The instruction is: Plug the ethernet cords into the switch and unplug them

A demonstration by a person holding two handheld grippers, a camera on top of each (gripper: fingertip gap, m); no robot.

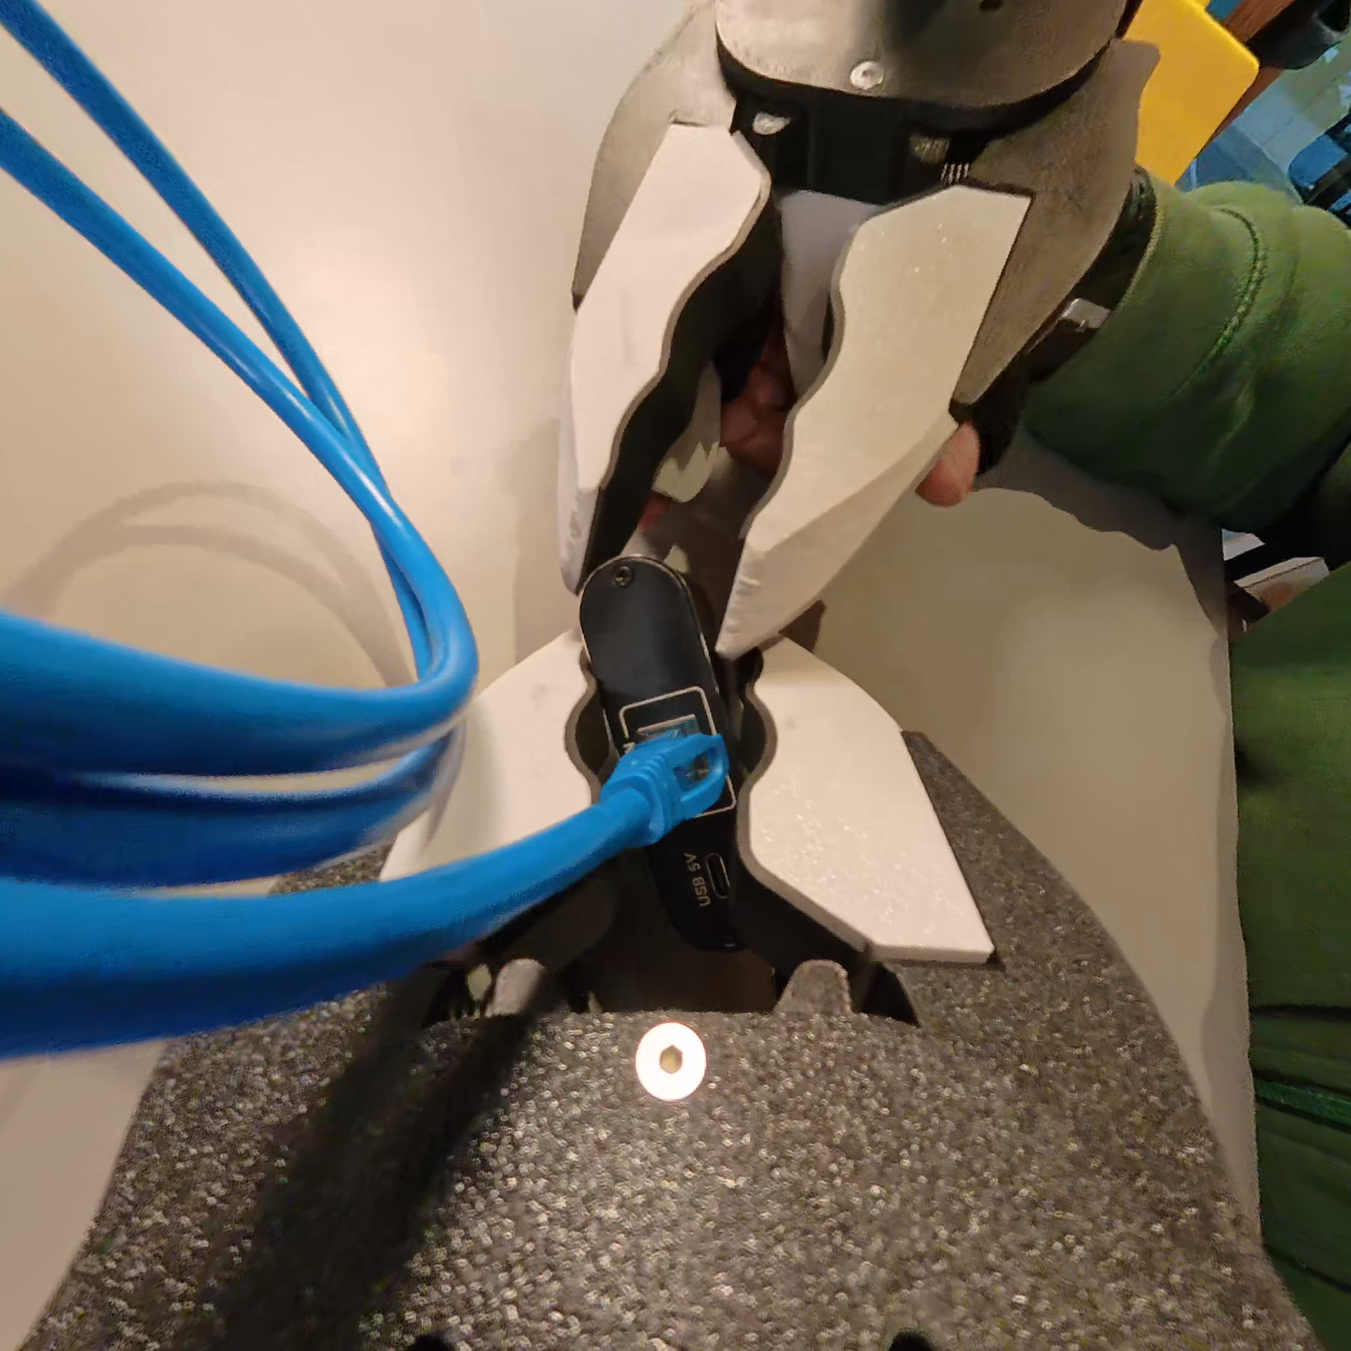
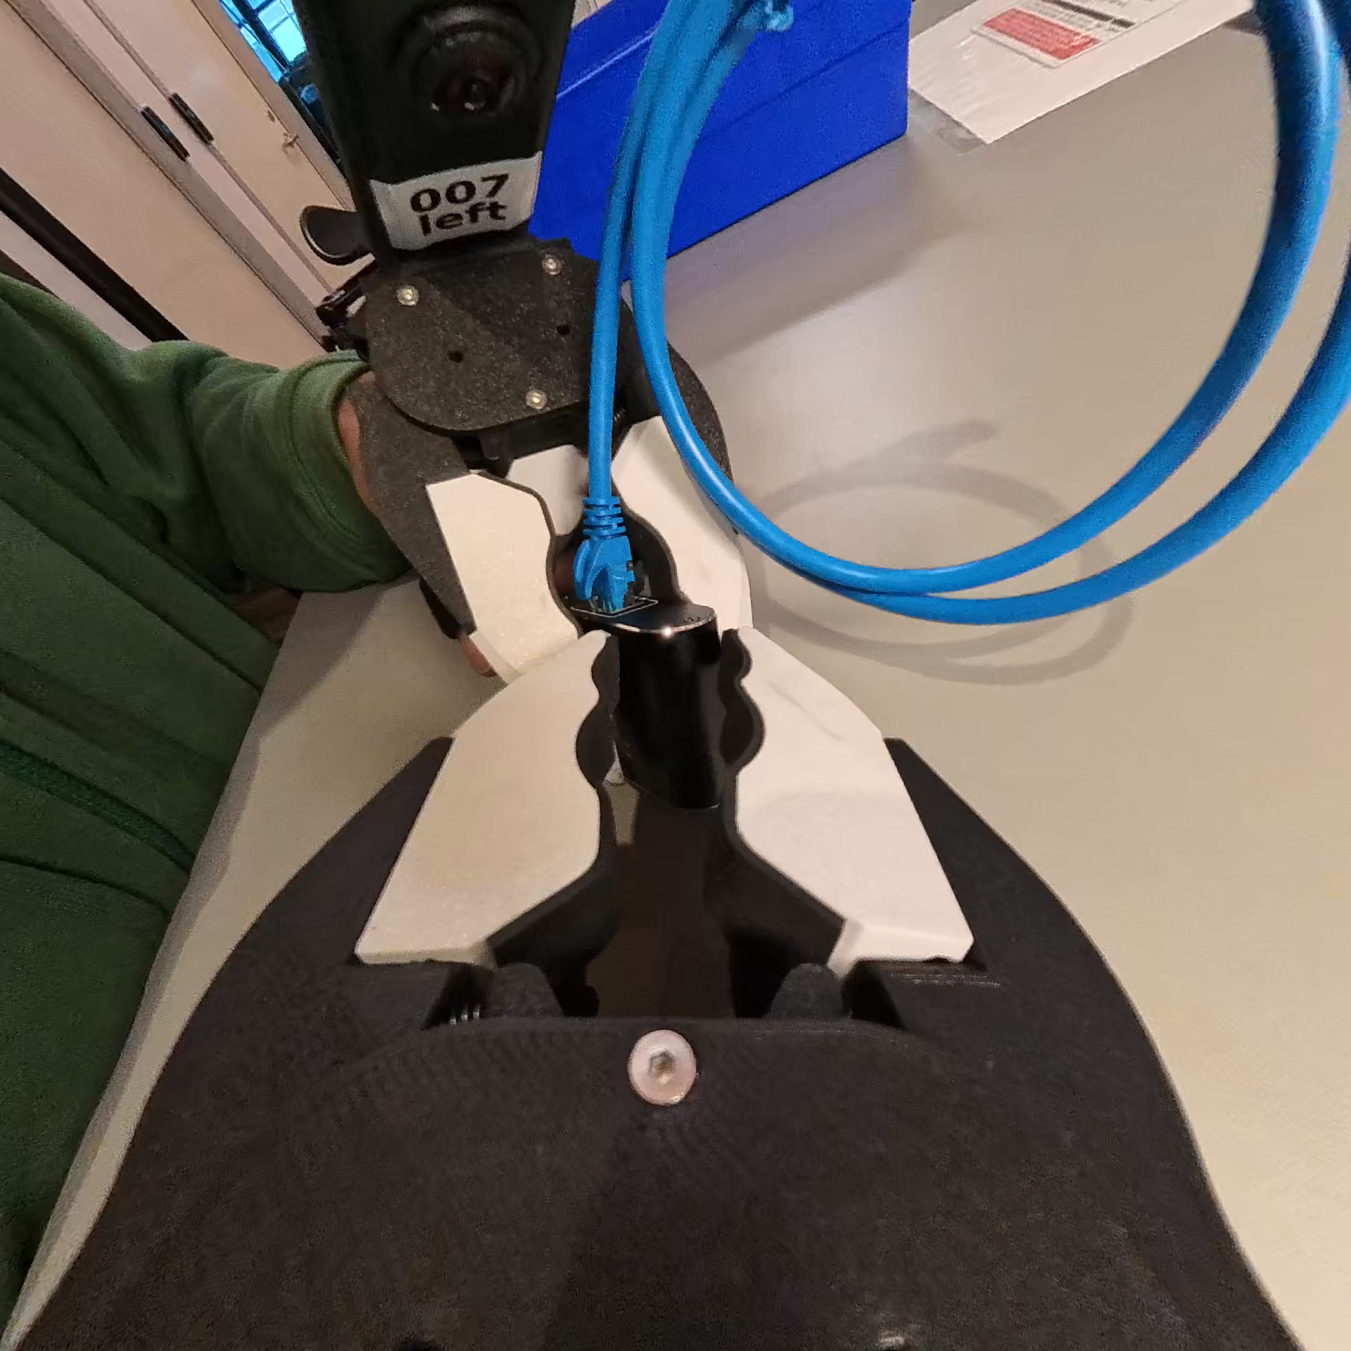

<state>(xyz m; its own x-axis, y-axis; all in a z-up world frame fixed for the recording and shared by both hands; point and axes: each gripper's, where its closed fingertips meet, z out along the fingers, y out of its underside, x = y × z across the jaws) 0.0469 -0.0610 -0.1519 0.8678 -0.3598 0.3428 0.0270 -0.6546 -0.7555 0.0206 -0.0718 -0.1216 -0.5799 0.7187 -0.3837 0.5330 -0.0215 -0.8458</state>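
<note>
A small black switch is held above the white table, with one blue ethernet plug seated in a port on its face. The blue cable loops away to the left in several strands. My left gripper is shut on the sides of the switch. My right gripper comes in from the opposite side and closes on the far end of the switch. In the right wrist view, my right gripper clamps the switch, the plug stands in its top face, and the left gripper faces it.
The cable hangs in a wide loop over the table. A blue box and a printed sheet lie at the far side. A person's green sleeves reach in from the table edge. Cabinets stand behind. My two grippers' fingertips are within a few centimetres of each other.
</note>
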